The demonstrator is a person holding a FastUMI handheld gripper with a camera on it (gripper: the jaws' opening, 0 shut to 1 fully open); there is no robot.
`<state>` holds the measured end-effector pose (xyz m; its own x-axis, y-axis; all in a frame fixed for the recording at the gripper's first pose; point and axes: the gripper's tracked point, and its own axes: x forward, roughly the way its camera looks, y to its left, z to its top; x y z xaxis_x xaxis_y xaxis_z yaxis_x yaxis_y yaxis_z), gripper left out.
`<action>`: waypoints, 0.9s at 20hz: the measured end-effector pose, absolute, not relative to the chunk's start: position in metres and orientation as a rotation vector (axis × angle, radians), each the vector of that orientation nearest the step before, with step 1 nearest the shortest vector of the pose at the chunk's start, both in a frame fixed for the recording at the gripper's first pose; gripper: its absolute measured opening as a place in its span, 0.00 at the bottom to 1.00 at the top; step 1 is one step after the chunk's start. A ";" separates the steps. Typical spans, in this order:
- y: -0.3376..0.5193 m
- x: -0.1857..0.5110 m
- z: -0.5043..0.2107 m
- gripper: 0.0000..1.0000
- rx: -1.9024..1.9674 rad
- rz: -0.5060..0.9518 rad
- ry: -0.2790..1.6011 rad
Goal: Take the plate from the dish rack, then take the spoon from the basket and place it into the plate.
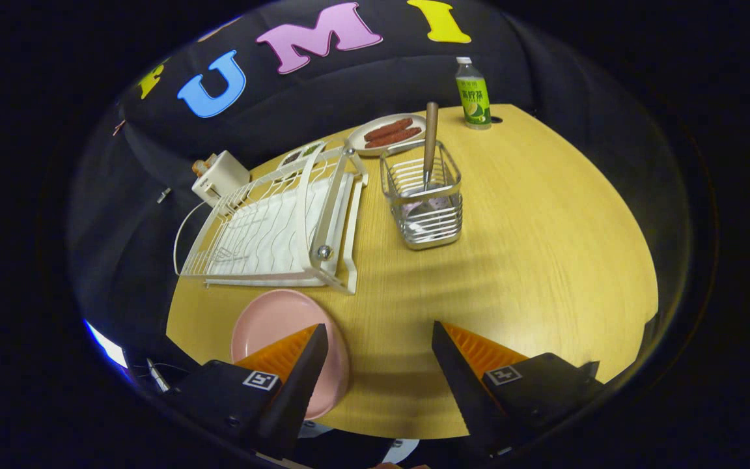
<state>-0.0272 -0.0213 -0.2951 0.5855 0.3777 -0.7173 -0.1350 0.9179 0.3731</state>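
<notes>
1. Your gripper has its fingers spread wide and holds nothing; bare table shows between them.
2. The pink plate lies flat on the table under the left finger, at about 10 o'clock from the gap. It is already out of the rack, so I judge the spoon is your step now.
3. The rack sits beyond the plate at 11 o'clock. Keep clear of its near corner as you go forward.
4. The wire basket stands at 12 o'clock, just right of the rack. The spoon stands in it, wooden handle up and leaning a little, bowl hidden by the wires.
5. Come in above the basket rim and take the handle where it stands free of the wires. Line the fingers up on either side of it, close squarely, then lift straight up so the bowl does not snag.
6. Farther off, a dish of sausages lies behind the basket and a bottle at 1 o'clock; stay short of both.
</notes>
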 end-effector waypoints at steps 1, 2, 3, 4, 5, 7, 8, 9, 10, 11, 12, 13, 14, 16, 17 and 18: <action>-0.029 -0.018 -0.285 0.99 0.282 0.300 0.854; -0.037 -0.010 -0.276 0.99 0.265 0.294 0.811; -0.044 -0.002 -0.266 0.98 0.245 0.291 0.766; -0.050 0.006 -0.255 0.99 0.219 0.292 0.719; -0.057 0.015 -0.246 0.99 0.185 0.291 0.671; -0.069 0.032 -0.227 0.98 0.118 0.289 0.578; -0.072 0.041 -0.220 0.98 0.097 0.293 0.546; -0.072 0.049 -0.217 0.98 0.088 0.301 0.526; -0.072 0.057 -0.214 0.99 0.088 0.312 0.517; -0.072 0.067 -0.214 0.99 0.091 0.319 0.508; -0.072 0.078 -0.213 0.98 0.095 0.325 0.502; -0.073 0.088 -0.213 0.99 0.098 0.325 0.495; -0.073 0.100 -0.214 0.99 0.097 0.323 0.488; -0.072 0.124 -0.218 0.98 0.093 0.324 0.475; -0.071 0.134 -0.222 0.99 0.087 0.325 0.472; -0.072 0.143 -0.226 0.98 0.079 0.322 0.469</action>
<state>0.1426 -0.0716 -0.2255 0.8425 0.3223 -0.4315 -0.2864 0.9466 0.1479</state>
